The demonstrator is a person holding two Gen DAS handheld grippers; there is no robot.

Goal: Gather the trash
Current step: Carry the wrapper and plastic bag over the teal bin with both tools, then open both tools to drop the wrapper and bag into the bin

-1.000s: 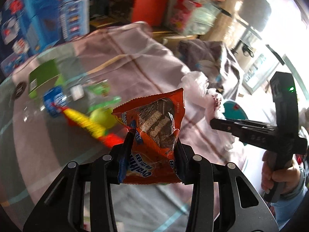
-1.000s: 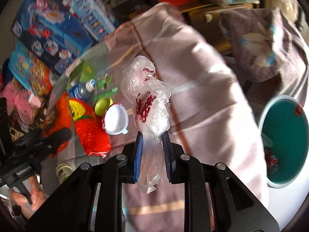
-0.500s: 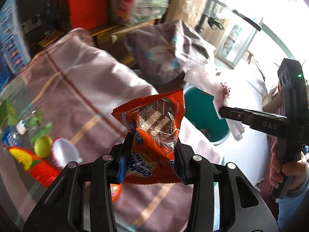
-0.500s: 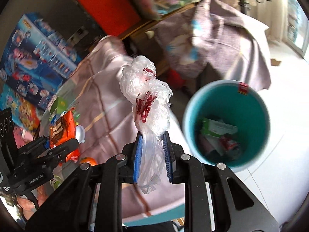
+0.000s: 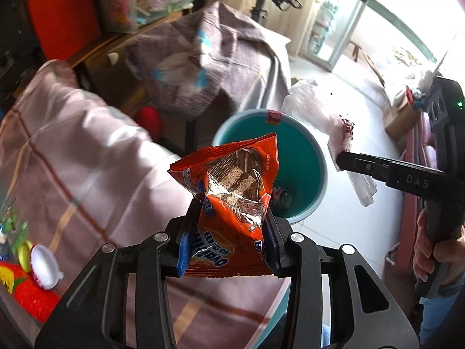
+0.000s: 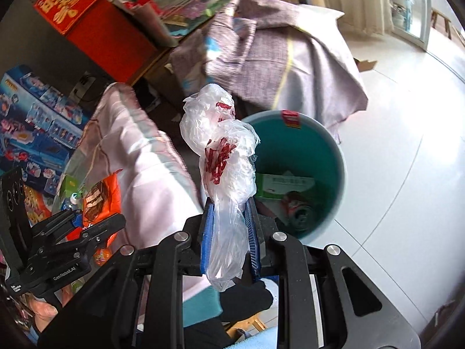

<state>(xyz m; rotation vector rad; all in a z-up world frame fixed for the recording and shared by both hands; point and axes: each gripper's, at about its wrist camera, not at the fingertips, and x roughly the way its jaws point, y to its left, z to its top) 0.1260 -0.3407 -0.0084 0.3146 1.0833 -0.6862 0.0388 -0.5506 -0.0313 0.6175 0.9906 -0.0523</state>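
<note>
My left gripper is shut on an orange snack wrapper and holds it up in front of the teal trash bin. My right gripper is shut on a crumpled clear plastic bag with red print, held just left of the bin. The bin holds a green box and a crushed can. The right gripper with its bag shows in the left wrist view, right of the bin. The left gripper and wrapper show at the right wrist view's left.
A table under a pink checked cloth stands left of the bin, with a white cup, red-yellow wrapper and other trash at its left. A cloth-covered stand is behind the bin. White tiled floor lies to the right.
Both grippers have swung right from the table toward the bin, each still holding its item. The bin now sits closer and more central in both views.
</note>
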